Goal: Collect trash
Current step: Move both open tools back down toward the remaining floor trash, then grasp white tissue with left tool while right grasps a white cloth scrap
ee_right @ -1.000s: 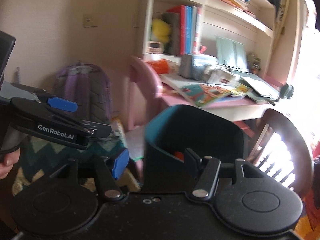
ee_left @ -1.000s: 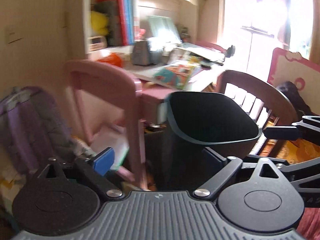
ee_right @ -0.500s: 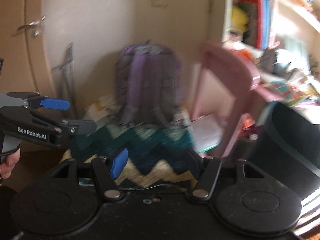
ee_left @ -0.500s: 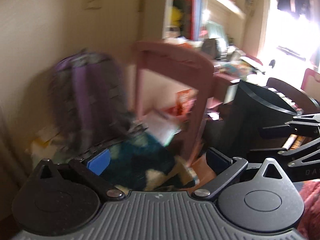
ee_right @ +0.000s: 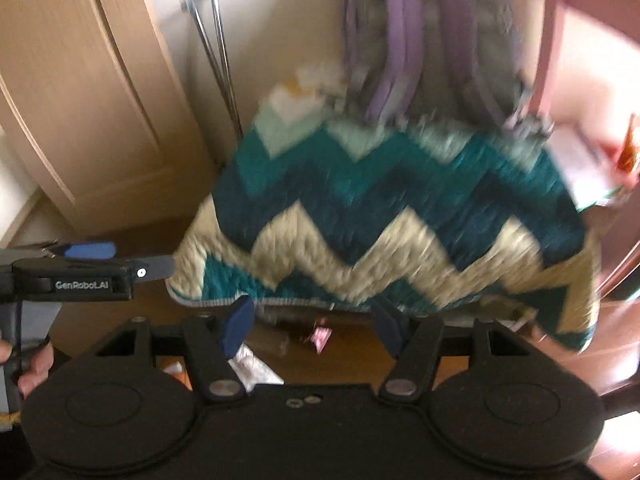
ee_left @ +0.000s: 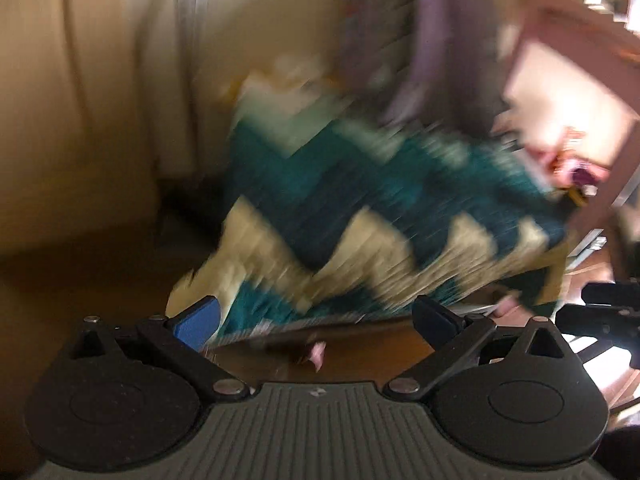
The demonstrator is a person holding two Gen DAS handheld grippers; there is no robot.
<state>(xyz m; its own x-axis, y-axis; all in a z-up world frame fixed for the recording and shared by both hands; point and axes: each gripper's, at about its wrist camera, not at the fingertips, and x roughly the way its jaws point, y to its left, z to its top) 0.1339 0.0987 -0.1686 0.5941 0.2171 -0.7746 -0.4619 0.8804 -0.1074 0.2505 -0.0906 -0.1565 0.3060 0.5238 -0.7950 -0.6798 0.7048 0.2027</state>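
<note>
A small pink wrapper (ee_left: pixel 316 354) lies on the brown wooden floor just in front of a teal and cream zigzag rug (ee_left: pixel 360 220). My left gripper (ee_left: pixel 316 322) hangs over it, open, with nothing between its blue pads. In the right wrist view the same pink wrapper (ee_right: pixel 322 336) sits between and beyond the fingers of my right gripper (ee_right: pixel 316 330), which is open and holds nothing. A crumpled white scrap (ee_right: pixel 252 368) lies by its left finger. The left gripper (ee_right: pixel 132 260) shows at the left edge there, held by a hand (ee_right: pixel 32 368).
The zigzag rug (ee_right: pixel 400 220) fills the middle. A purple backpack (ee_right: pixel 420 40) leans on the wall behind it. A pink chair leg (ee_right: pixel 552 40) stands at the right, thin metal poles (ee_right: pixel 216 52) and a pale wardrobe door (ee_right: pixel 80 100) at the left. The left view is heavily blurred.
Both grippers have swung left and down, away from the desk and the dark bin, to the floor by the rug. The bin has left both views. Both stay open and hold nothing.
</note>
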